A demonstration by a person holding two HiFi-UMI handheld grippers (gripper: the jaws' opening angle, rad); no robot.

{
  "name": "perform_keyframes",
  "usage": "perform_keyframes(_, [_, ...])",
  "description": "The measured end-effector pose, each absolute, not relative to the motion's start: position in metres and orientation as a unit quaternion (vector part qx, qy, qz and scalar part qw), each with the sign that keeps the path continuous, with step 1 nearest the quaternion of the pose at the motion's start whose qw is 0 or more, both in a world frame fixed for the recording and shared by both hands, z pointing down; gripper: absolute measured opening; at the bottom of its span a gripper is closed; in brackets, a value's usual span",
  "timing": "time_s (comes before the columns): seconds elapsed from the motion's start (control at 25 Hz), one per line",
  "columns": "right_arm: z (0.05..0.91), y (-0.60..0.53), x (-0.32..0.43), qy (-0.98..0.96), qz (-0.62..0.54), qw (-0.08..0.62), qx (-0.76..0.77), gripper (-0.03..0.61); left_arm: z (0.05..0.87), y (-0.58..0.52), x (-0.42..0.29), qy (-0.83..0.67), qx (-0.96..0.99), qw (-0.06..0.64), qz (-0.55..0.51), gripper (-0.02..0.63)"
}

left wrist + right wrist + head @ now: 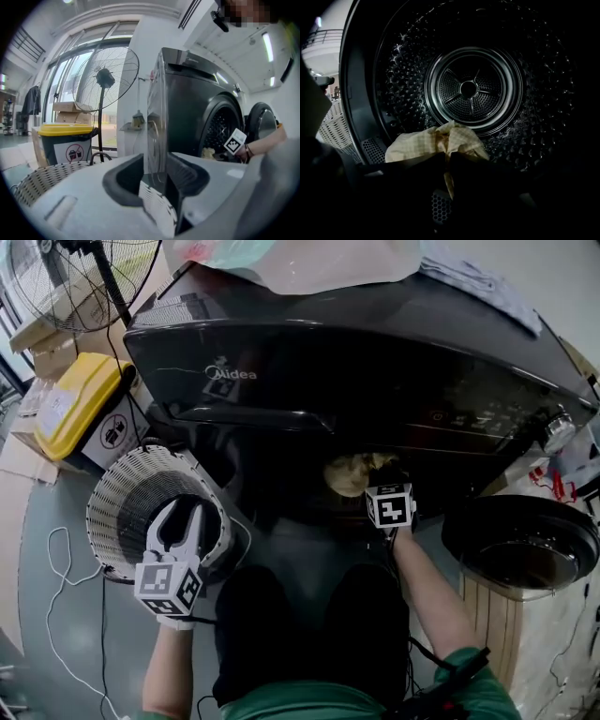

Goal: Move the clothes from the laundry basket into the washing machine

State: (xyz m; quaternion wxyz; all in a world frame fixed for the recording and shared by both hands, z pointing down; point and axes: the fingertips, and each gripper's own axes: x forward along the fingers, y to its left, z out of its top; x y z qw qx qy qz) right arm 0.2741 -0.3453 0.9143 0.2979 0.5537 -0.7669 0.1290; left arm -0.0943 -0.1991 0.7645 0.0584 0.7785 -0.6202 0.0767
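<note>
The dark washing machine (356, 362) stands ahead of both grippers, its right end cut off in the head view. Its drum (471, 89) gapes straight before the right gripper (445, 157). That gripper's jaws are almost lost in shadow, yet they are clenched on a fold of the yellow checked cloth (436, 143), which is heaped at the drum's front lip. The white laundry basket (122, 493) sits just beneath the left gripper (180, 514), which is released, its jaws spread and empty. The basket's inside is dark and partly hidden.

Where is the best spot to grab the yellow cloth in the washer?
The yellow cloth is probably best pinched at its bunched near fold, from the door side: that fold stands up off the drum, and the right gripper grips it there.
</note>
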Motion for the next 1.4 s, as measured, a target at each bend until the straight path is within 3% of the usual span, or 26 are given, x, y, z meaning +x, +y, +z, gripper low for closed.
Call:
perform_keyframes(0.24, [0.911, -0.364, 0.286, -0.748, 0.127, 0.296, 0.581, 0.050, 0.761, -0.195, -0.095, -0.621, 0.777, 0.052, 0.085, 0.155])
perform_keyframes(0.48, [0.898, -0.336, 0.285, -0.766, 0.139, 0.247, 0.577, 0.194, 0.763, -0.199, -0.094, -0.618, 0.780, 0.054, 0.083, 0.155])
perform_keyframes(0.68, [0.878, -0.312, 0.274, -0.780, 0.102, 0.234, 0.571, 0.238, 0.767, -0.208, -0.085, -0.608, 0.788, 0.055, 0.084, 0.155])
perform_keyframes(0.84, [0.892, -0.289, 0.234, -0.816, 0.027, 0.304, 0.490, 0.210, 0.769, -0.211, -0.081, -0.603, 0.792, 0.057, 0.083, 0.156])
perform_keyframes(1.0, [0.939, -0.291, 0.227, -0.808, 0.030, 0.380, 0.449, 0.168, 0.769, -0.208, -0.080, -0.601, 0.792, 0.058, 0.084, 0.156])
perform_keyframes(1.24, [0.934, -0.334, 0.256, -0.772, 0.026, 0.395, 0.497, 0.048, 0.765, -0.198, -0.097, -0.617, 0.781, 0.062, 0.078, 0.155])
perform_keyframes(1.4, [0.930, -0.362, 0.283, -0.732, 0.022, 0.413, 0.541, 0.044, 0.764, -0.190, -0.102, -0.623, 0.775, 0.063, 0.078, 0.156])
